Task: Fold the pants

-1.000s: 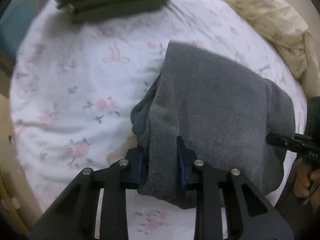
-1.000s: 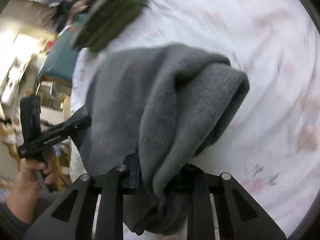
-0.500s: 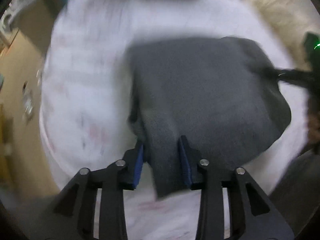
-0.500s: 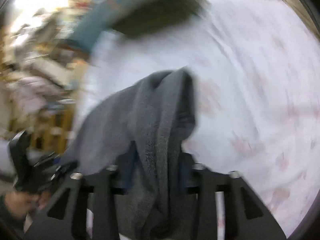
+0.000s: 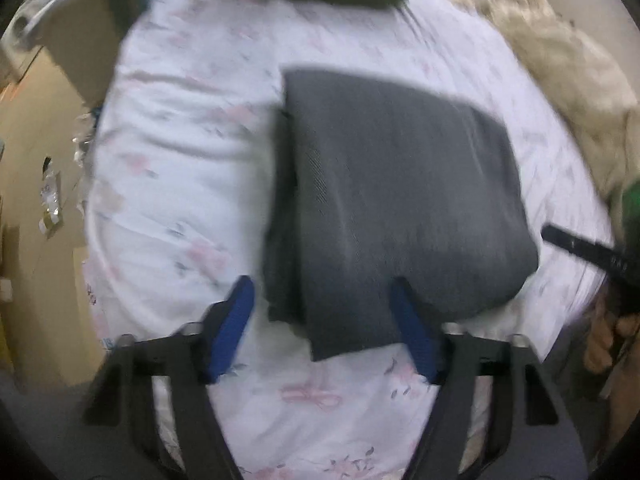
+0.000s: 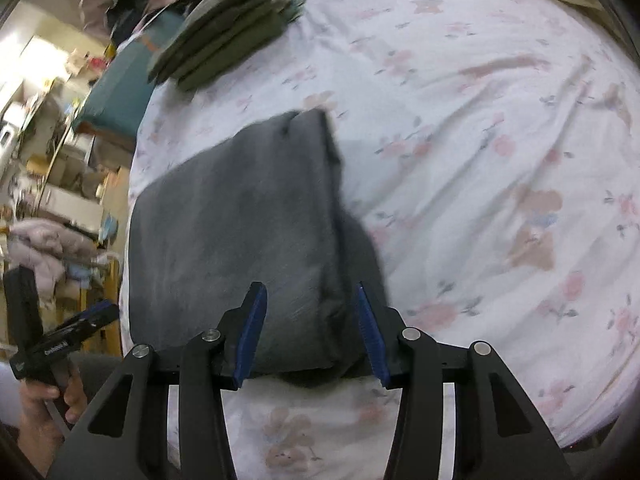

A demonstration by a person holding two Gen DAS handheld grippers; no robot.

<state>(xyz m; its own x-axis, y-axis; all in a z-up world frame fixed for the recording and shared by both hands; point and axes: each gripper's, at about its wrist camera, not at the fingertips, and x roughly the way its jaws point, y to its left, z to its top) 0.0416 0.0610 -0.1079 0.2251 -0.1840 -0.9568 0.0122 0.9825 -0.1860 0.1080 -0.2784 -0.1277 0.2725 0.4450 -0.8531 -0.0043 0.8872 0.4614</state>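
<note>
On my left wrist view, the left gripper (image 5: 322, 324) has just been opening, fingers (image 5: 232, 322) clear of the folded gray pants (image 5: 400, 208), released flat on the bed (image 5: 180, 160). On my right wrist view, the right gripper (image 6: 308, 330) likewise has just been opening, straddling the fold's near edge without pinching.

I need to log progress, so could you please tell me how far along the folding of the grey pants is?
Done: the grey pants lie folded into a compact rectangle on the flowered sheet. In hand: nothing is gripped; the left gripper and right gripper have just been opening, their jaws apart around the near edge of the pants. Left: perhaps moving them to the stack of folded green clothes.
</note>
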